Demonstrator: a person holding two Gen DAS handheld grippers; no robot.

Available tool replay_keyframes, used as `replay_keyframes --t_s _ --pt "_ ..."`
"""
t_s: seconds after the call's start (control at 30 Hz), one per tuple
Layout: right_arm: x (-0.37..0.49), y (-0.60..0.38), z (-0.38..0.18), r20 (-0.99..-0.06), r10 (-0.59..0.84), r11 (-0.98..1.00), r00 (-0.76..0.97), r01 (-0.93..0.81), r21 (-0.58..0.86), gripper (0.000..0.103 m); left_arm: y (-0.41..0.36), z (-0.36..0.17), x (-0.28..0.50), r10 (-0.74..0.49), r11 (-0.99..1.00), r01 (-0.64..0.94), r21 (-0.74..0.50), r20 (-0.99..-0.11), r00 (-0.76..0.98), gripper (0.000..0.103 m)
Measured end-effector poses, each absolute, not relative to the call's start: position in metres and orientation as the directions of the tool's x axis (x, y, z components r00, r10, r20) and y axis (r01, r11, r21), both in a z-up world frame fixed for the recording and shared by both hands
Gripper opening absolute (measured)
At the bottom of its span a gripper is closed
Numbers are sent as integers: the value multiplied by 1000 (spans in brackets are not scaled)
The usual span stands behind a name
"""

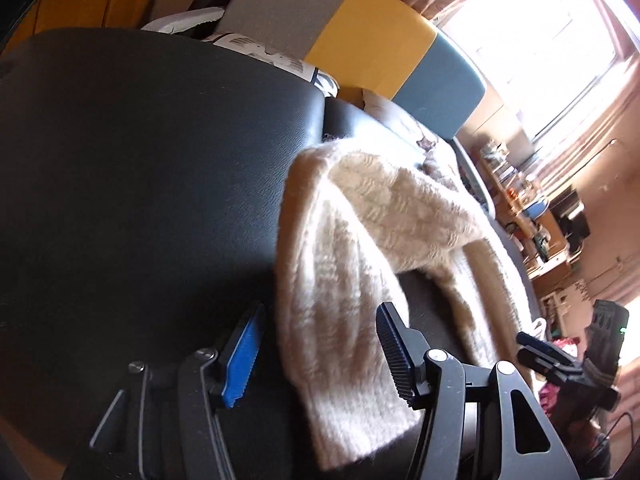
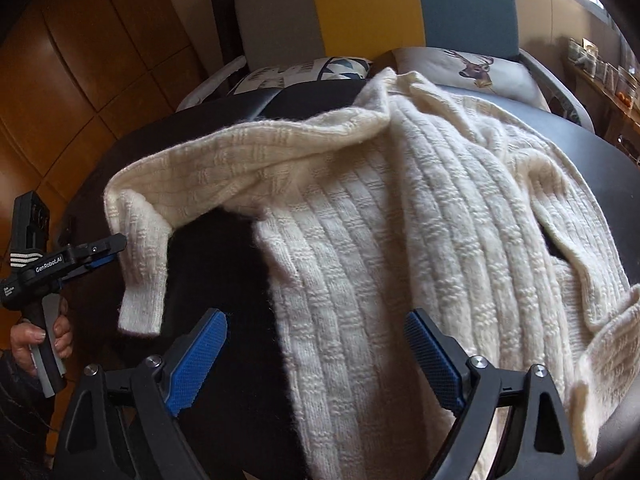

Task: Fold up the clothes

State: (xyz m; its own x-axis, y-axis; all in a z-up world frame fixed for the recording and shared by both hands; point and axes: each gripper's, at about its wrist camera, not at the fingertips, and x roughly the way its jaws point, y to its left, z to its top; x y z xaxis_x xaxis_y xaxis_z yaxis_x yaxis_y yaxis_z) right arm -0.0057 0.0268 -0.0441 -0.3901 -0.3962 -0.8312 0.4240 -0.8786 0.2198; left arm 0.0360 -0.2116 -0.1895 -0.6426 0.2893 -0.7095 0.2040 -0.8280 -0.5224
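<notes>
The cream knit sweater (image 2: 400, 216) lies spread on the black tabletop (image 2: 208, 272), its body running lengthwise from the near edge toward the far edge where the cushions sit — ribs lined up straight ahead of the right gripper (image 2: 316, 360). That gripper hangs over the hem with its jaws wide apart, holding nothing, the blue pads (image 2: 196, 360) either side of the fabric's left border. One sleeve (image 2: 192, 176) reaches out leftward across the table, then bends, its cuff (image 2: 140, 304) pointing back at the near edge. The left gripper (image 2: 100, 254) is just beside that bend; from the right wrist camera its tips look close together, but whether they pinch the sleeve I cannot tell. In its own view the left gripper (image 1: 320, 352) shows jaws apart with the sleeve lying between them — unclamped, by the look. The left is nearer the sleeve, so folding it across the body likely falls to that hand.
</notes>
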Motion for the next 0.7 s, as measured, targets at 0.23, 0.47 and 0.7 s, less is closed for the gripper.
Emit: replay_keyframes --t_s 0.23,0.47,0.7 --pt "-42 7 -63 -858 -426 -861 -287 421 286 93 -226 -193 44 317 -718 267 -643 -643 -697 6" --pt "-68 -6 -85 -871 -431 -874 -236 350 337 95 -283 -182 64 226 -655 364 -662 -632 -741 6" --pt "-75 -33 -91 -895 -373 -894 -242 350 278 103 -330 -186 70 73 -688 553 -470 -803 -592 7"
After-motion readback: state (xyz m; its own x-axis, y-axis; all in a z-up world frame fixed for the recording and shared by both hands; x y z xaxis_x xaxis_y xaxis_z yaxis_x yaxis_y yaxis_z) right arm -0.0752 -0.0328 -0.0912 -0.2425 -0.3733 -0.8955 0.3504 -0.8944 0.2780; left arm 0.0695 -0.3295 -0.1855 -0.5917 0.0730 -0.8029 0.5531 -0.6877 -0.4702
